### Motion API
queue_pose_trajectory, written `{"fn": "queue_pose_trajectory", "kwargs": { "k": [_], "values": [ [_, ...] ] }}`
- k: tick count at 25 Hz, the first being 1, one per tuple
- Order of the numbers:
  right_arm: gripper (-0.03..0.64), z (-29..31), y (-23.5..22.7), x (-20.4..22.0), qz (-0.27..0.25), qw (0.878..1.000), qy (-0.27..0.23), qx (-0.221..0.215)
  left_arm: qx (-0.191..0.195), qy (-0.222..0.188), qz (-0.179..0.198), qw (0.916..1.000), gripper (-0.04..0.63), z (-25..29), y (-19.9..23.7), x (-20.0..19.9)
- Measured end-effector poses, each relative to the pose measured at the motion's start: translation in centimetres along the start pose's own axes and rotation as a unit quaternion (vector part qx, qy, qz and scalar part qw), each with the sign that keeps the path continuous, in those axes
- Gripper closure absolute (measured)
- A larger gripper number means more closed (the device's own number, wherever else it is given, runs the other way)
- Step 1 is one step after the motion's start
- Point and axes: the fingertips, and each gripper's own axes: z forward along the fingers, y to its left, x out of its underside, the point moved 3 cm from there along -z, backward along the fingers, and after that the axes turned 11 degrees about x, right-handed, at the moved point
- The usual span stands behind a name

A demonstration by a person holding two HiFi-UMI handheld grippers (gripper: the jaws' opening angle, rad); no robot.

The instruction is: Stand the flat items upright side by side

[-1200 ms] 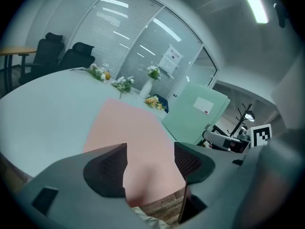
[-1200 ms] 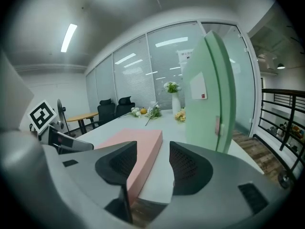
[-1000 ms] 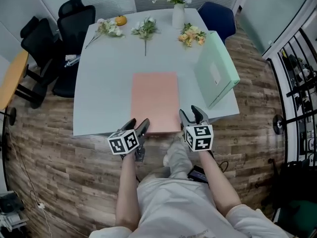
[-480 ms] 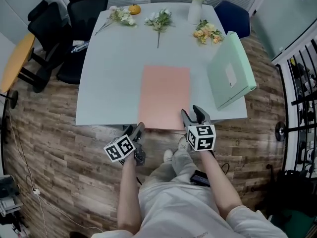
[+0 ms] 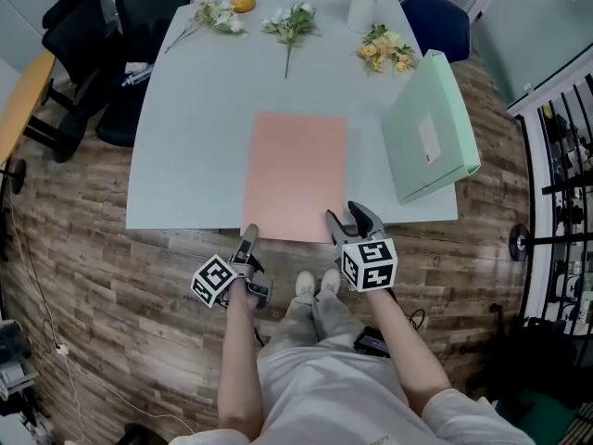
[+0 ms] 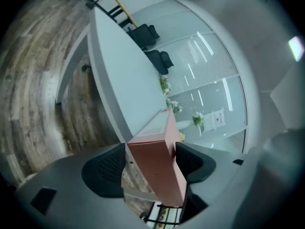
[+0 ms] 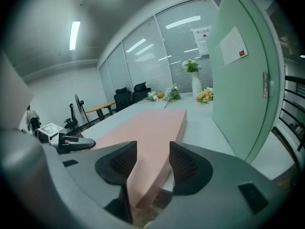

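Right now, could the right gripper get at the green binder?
Probably yes: the right gripper is open at the pink folder's near corner, with only bare table between it and the binder.

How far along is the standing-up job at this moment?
Done: the mint-green ring binder already stands upright at the right of the white table. In hand: the flat salmon-pink file box lies flat; the left gripper appears clamped on its near edge, and the right gripper is open at its near right corner. Left: tip it upright beside the binder.
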Motion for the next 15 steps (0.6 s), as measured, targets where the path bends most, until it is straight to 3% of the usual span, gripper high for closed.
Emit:
{"fn": "queue_pose_trajectory", "kwargs": {
  "k": [4, 11, 15],
  "values": [
    [0.401, -0.1, -0.7, 0.6, 0.001, 1.0, 0.006, -0.013, 0.04, -0.041, -0.059, 0.9966, 0.281, 0.8, 0.7, 0.6],
    [0.402, -0.6, -1.5, 1.7, 0.001, 0.999, 0.014, -0.029, 0.08, -0.071, -0.085, 0.9907, 0.281, 1.8, 0.4, 1.0],
    [0.402, -0.8, -1.7, 1.8, 0.001, 0.999, 0.015, -0.033, 0.077, -0.068, -0.074, 0.992, 0.279, 1.7, 1.0, 1.2]
  ]
}}
